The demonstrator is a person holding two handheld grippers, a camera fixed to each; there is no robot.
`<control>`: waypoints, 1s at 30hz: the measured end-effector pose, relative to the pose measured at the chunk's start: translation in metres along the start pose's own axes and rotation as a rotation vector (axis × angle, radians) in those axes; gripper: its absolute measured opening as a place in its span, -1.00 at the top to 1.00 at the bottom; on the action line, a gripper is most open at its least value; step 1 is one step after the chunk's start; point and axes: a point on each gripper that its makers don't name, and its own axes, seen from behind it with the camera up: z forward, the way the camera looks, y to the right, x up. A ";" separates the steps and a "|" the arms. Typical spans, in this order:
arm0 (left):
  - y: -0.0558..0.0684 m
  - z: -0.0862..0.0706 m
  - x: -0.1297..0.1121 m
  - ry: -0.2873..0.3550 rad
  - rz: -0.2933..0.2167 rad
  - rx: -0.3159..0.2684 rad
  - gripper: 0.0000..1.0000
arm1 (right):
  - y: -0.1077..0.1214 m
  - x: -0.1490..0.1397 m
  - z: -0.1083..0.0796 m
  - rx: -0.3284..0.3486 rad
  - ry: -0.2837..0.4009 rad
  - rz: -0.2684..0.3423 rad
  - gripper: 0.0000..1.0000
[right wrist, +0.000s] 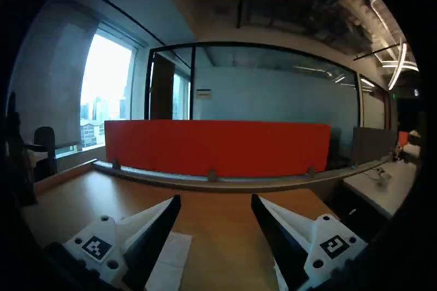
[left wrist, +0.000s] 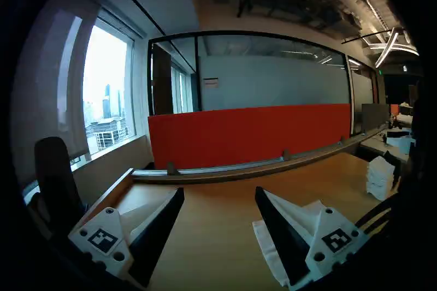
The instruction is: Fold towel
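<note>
**While hovering wide: pre-grasp**

Start of fold: left gripper [left wrist: 218, 189] and right gripper [right wrist: 216, 197] spread wide, empty, above flat white cloth towel [left wrist: 264, 239] on light wooden desk [left wrist: 218, 242]. Next, likely: lower, pinch 2 near corners, carry across evenly.

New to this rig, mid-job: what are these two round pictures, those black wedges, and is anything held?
A person carries a two-finger tool in each hand; a camera on each looks along its fingers, the black wedges. In the left gripper view the left tool is open and empty; a white towel lies flat on the wooden desk under one finger, with a white stack further right. In the right gripper view the right tool is open and empty too, over white cloth. A red divider backs the desk.
</note>
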 end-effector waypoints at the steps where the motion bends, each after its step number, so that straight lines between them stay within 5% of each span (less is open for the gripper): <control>1: 0.004 0.003 -0.003 -0.006 0.002 -0.009 -0.93 | -0.003 -0.003 0.001 0.014 -0.010 -0.011 -1.00; 15: 0.051 0.018 -0.034 -0.124 0.092 -0.184 -0.93 | -0.037 -0.028 0.007 0.189 -0.145 -0.122 -1.00; 30: 0.082 0.019 -0.067 -0.224 0.124 -0.344 -0.93 | -0.070 -0.056 0.001 0.390 -0.286 -0.196 -1.00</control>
